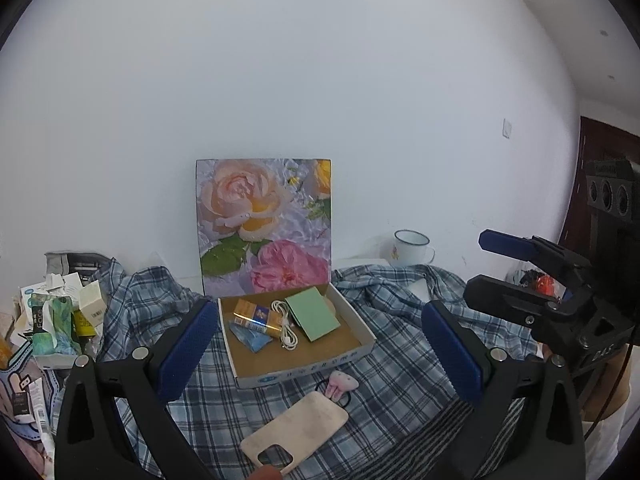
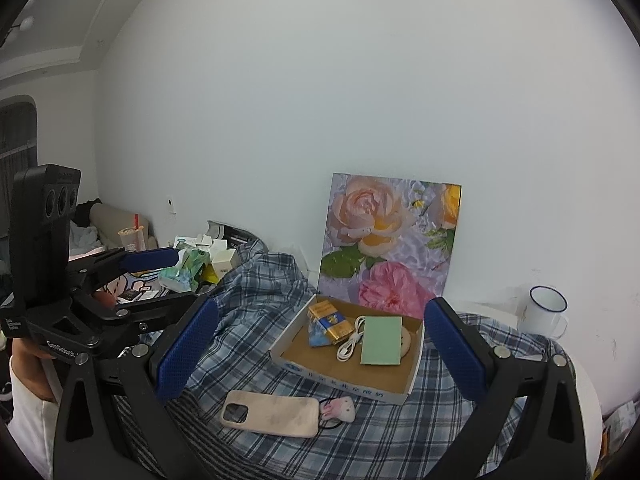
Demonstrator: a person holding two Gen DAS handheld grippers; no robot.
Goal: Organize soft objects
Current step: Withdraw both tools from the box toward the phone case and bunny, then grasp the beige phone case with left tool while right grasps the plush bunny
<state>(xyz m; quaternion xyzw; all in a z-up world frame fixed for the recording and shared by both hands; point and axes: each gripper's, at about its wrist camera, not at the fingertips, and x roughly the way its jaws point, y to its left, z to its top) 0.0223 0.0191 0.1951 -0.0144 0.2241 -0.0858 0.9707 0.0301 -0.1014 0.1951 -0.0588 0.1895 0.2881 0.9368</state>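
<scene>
Both claws wide, empty: phone case (image 2: 271, 413) lies near, long axis left-right, just below right claw (image 2: 320, 344); left claw (image 1: 320, 344) w/ case (image 1: 296, 428) near-centre.

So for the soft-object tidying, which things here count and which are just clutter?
Job: phone case, pink plush hair tie, cardboard box, plaid shirt.
Lying about: enamel mug, flower picture, packaging pile.

The print on the front wall of the cardboard box (image 2: 344, 388) is too small to read. The green card (image 1: 313, 313) hides most of a round beige thing under it. The black loop of the pink hair tie (image 2: 339, 408) goes partly under the phone case (image 2: 272, 412). The blue packet (image 1: 251, 338) is partly covered by the yellow pack (image 1: 256, 316).
</scene>
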